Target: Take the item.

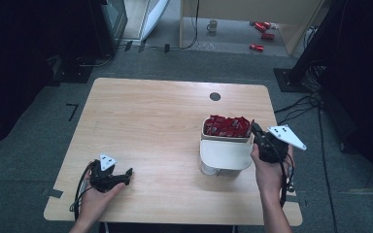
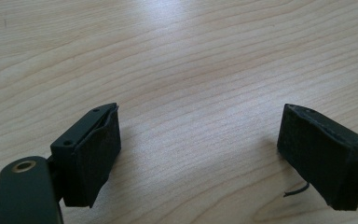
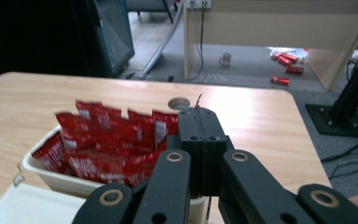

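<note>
Item: red sachets (image 1: 227,125), a packed batch standing on edge in a white tub (image 1: 226,153) at about 4 o'clock on my bench (image 1: 150,126). In the right gripper view the sachets (image 3: 107,144) fill the tub (image 3: 42,175) to its rim, tops fanned and leaning on one another.

Handling, as I judge it: thin foil or plastic film, light, soft, slick-faced. A sachet should buckle under a squeeze and may burst if pinched across its filled belly. Best hold: the flat sealed top edge, taken across its thin faces and lifted straight up so neighbours do not drag out with it.

Right tool (image 1: 256,130): at the tub's 3 o'clock rim, above the sachets. Its jaws (image 3: 200,140) are pressed together; I cannot make out a sachet caught between them.

Left tool (image 1: 126,174): resting at 7 o'clock on the bench, well apart from the tub. Its jaws stand wide apart over bare wood (image 2: 191,93), nothing between them.

Also noted: a round cable hole (image 1: 215,96) in the bench at 1 o'clock.
</note>
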Motion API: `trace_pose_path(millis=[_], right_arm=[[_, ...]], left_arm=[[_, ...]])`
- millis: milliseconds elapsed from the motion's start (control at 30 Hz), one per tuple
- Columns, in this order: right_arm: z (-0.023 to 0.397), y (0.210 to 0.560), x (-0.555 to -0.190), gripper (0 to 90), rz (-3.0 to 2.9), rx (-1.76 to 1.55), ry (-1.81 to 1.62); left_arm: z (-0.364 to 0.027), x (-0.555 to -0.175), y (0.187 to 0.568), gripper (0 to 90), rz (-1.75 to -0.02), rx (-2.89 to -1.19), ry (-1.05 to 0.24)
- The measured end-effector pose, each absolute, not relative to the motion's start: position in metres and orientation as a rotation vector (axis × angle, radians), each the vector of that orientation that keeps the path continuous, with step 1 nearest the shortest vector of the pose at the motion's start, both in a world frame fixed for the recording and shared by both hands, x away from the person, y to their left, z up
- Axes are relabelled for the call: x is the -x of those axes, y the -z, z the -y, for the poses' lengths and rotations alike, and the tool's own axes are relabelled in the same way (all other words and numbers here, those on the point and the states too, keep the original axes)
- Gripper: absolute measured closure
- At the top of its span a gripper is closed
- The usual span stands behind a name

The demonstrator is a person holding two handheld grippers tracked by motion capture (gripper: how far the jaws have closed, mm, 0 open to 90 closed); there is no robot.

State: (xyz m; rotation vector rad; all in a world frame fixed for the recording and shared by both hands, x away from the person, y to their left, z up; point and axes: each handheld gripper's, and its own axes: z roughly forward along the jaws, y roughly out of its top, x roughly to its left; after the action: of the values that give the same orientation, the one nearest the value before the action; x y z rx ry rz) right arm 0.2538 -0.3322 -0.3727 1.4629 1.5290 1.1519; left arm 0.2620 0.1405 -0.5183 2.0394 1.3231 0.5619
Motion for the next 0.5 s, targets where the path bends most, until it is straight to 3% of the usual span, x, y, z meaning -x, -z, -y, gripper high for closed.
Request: trace_pose_path(millis=[500], right_arm=[[0.352, 0.322, -0.239, 90.0, -1.486, -1.368, -1.215]], left_arm=[[-0.14, -0.262, 0.518, 13.7, -1.324, -2.036, -0.563]])
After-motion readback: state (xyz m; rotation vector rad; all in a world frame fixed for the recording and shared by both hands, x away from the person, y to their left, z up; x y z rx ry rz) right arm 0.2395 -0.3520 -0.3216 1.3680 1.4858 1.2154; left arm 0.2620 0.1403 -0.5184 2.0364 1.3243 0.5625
